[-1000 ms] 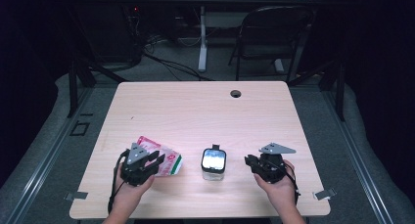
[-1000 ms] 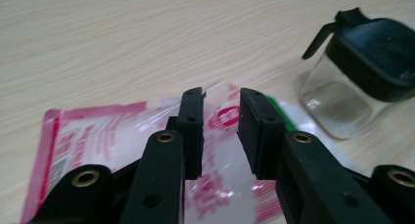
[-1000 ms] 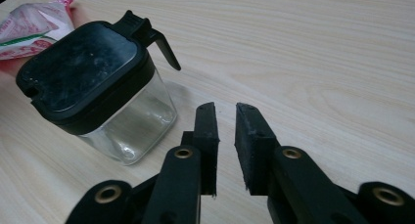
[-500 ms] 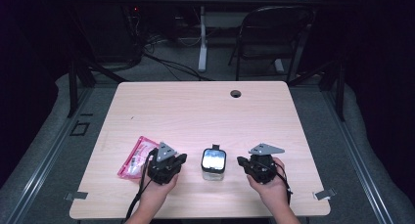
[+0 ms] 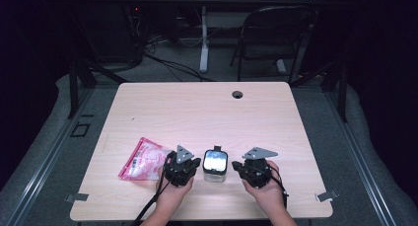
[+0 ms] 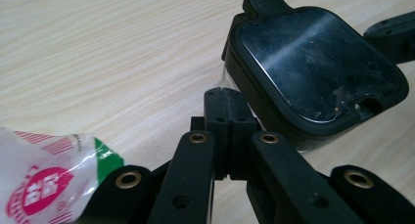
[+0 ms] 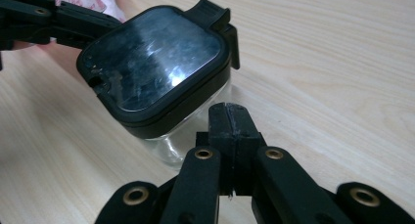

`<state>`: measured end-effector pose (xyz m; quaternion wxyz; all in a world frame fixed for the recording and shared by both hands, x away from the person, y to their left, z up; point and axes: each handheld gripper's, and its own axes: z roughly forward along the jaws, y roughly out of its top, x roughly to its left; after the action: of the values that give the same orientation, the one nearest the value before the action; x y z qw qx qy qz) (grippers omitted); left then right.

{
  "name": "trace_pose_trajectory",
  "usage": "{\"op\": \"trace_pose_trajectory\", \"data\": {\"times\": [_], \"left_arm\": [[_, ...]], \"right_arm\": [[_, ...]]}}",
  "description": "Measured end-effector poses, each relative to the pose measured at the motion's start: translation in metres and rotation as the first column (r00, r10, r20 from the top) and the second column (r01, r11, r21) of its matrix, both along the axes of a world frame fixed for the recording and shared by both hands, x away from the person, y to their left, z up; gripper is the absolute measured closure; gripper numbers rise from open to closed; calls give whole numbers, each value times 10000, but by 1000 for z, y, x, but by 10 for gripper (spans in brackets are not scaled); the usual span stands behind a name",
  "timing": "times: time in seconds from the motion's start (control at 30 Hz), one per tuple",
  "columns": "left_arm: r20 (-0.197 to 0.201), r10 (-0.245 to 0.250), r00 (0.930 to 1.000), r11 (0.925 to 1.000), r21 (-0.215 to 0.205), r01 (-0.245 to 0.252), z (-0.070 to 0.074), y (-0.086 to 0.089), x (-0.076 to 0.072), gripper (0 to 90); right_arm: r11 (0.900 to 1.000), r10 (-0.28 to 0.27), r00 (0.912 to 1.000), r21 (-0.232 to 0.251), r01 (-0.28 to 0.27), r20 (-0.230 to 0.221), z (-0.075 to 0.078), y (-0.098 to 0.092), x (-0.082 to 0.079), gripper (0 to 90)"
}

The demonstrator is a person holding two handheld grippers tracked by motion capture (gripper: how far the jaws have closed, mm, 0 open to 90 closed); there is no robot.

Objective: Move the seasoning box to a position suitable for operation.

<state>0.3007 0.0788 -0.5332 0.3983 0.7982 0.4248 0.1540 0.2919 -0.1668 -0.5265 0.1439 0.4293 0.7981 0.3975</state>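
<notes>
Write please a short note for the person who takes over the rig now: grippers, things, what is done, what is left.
Left gripper: shut, empty, beside the jar's left side.
Right gripper: shut, empty, beside the jar's right side.
Jar: upright between them on the table, black lid on.
Pouch: flat, left of the left gripper.
Done: nothing visibly; lid closed, pouch not held.
Left: probably grip the jar, open the lid.

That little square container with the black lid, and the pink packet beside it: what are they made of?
The container looks like clear glass or hard plastic, see-through below a glossy, scuffed black plastic lid that mirrors light. The packet seems thin crinkly plastic film, partly transparent, printed pink and green.
</notes>
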Motion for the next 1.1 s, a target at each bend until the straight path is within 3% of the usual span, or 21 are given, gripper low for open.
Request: {"op": "trace_pose_trajectory", "data": {"times": [0.83,0.9,0.93,1.1], "left_arm": [[-47,-379,9993,9988,305,380,1,-5,7,900],[130,-270,9996,9992,284,266,5,-4,5,900],[260,-205,9995,9995,261,198,7,-2,4,900],[183,-221,9996,9997,83,220,19,12,-7,900]], "right_arm": [[9949,1004,9941,-71,-1008,-414,-3,12,-10,900],[9928,1200,9921,39,-1199,-379,0,9,-10,900],[9933,1155,9928,21,-1155,-316,2,7,-9,900],[9989,468,9987,31,-467,-186,6,-5,4,900]]}}
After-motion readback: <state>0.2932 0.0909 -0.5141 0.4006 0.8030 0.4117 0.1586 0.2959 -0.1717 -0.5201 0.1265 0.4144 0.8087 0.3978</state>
